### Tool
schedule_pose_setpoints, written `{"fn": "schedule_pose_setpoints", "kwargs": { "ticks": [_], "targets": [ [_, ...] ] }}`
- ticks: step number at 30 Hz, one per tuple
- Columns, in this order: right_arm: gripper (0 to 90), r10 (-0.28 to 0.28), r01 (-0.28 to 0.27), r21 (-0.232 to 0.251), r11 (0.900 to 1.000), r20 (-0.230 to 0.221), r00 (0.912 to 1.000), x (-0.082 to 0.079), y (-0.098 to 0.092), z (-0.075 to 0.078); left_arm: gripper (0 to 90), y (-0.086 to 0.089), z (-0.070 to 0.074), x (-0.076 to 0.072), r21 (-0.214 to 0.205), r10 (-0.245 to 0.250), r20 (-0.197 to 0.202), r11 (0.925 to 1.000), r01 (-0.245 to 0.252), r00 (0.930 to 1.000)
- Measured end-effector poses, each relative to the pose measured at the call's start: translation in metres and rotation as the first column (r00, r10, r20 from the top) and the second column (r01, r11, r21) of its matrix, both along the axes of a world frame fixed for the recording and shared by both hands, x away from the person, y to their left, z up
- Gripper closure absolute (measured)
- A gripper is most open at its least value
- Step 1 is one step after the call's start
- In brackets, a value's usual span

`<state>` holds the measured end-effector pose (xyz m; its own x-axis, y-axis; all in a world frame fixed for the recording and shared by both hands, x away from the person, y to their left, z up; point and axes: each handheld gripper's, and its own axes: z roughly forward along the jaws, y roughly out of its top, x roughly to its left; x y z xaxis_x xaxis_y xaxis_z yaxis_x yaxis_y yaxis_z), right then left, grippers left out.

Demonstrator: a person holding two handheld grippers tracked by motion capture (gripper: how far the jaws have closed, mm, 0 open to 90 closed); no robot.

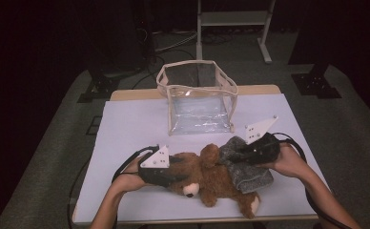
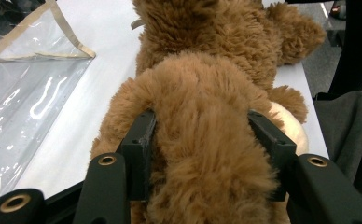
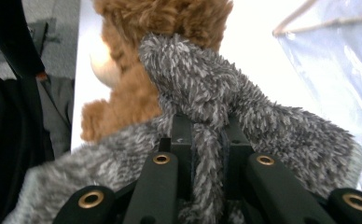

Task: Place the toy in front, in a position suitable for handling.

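Hands are working at a white-covered table point(image 1: 126, 129) in the high view: the left gripper point(image 1: 173, 168) is clamping the head of a brown teddy bear point(image 1: 211, 179), which is lying near the front edge, while the right gripper point(image 1: 240, 151) is pinching a grey fuzzy cloth point(image 1: 245, 174) that is draping over the bear's body. A clear plastic bag point(image 1: 200, 102) is standing open just behind them.

Left gripper view: the jaws are pressing into the teddy bear's point(image 2: 207, 130) fur from both sides, with the clear plastic bag point(image 2: 25, 93) lying off to the left.

Right gripper view: the jaws are sitting nearly together, squeezing a fold of the grey fuzzy cloth point(image 3: 207, 93), the teddy bear point(image 3: 137, 93) showing behind it.
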<state>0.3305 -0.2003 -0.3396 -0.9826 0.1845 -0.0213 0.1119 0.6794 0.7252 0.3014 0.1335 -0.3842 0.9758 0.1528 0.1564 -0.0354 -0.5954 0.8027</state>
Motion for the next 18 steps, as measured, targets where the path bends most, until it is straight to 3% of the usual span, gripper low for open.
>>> {"fn": "schedule_pose_setpoints", "kwargs": {
  "ticks": [4,6,11,15,18],
  "targets": [
    [78.7,0.032,-0.032,0.023,0.9992,-0.002,0.9995,-0.001,0.014,-0.002,48.5,0.002,-0.001,0.000,-0.005,0.000,-0.005,1.0000,-0.001,1.0000],
    [78.6,0.028,-0.028,0.032,0.9991,-0.018,0.9994,0.000,0.009,-0.007,48.5,0.003,-0.001,0.000,-0.011,-0.002,-0.008,0.9999,0.002,1.0000],
    [78.6,-0.041,0.045,0.063,0.9970,-0.053,0.9978,-0.005,-0.031,-0.018,48.4,0.004,-0.001,0.001,-0.018,-0.002,-0.014,0.9998,0.001,0.9999],
    [78.6,-0.116,0.124,0.082,0.9889,-0.092,0.9890,-0.013,-0.067,-0.030,48.3,0.002,0.001,0.000,-0.019,-0.002,-0.010,0.9998,0.002,0.9999],
    [78.6,-0.124,0.134,0.108,0.9851,-0.096,0.9876,-0.014,-0.074,-0.030,48.0,0.001,0.001,0.000,-0.014,-0.001,-0.009,0.9999,0.001,1.0000]
  ]
}}
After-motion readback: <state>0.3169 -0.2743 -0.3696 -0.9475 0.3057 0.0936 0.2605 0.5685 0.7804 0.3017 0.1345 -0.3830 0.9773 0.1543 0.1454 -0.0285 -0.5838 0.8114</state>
